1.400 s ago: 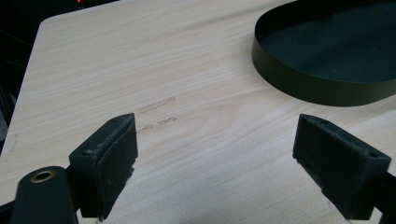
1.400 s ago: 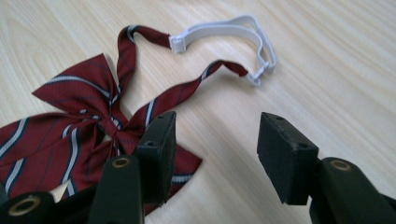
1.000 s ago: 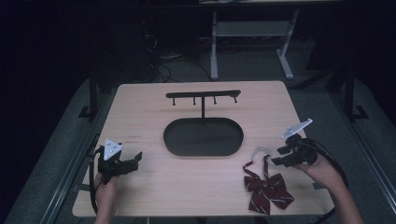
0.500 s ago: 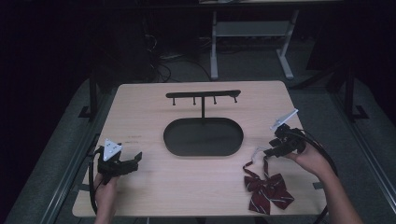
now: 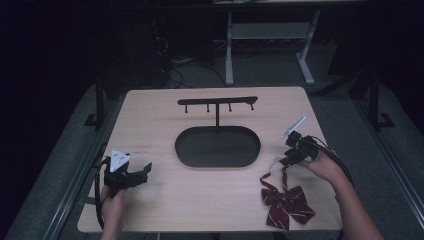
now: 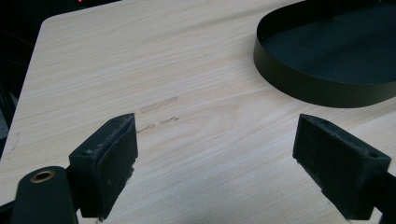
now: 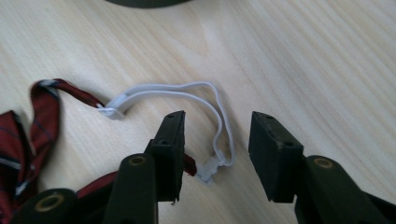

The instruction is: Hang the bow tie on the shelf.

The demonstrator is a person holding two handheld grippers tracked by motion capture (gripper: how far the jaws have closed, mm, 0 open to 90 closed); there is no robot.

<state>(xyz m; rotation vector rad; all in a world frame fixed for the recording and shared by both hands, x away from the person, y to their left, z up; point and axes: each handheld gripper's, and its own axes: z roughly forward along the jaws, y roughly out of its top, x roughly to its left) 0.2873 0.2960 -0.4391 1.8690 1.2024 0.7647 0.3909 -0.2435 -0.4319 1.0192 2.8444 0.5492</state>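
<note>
Nearest the person, at the right front of the bench [image 5: 165, 200], lies the dark red bow tie [image 5: 287, 204], its striped wings flat on the wood. From the knot a thin white elastic strap [image 7: 187, 91] runs away toward the far side, looping toward the tray. The right claw [image 5: 284, 161] hangs just over that loop, close above the wood. In the right gripper view its jaws have just been closing but remain parted, and the strap's bend with its small plastic clasp [image 7: 210, 170] sits in the gap between them, touching neither pad. The strap's long axis runs from the knot toward the tray, so it crosses the jaw line and the pads are set to pinch it from both sides. The right hand is much the nearer; only a short drop and a squeeze seem needed.

Well apart at the left front, the left claw [image 5: 145, 172] rests low with its jaws wide and nothing between them.

Farther off, mid-bench, sits the black oval tray [image 5: 217, 147], and behind it rises the hanger bar [image 5: 217, 101] with its small pegs, unused.
</note>
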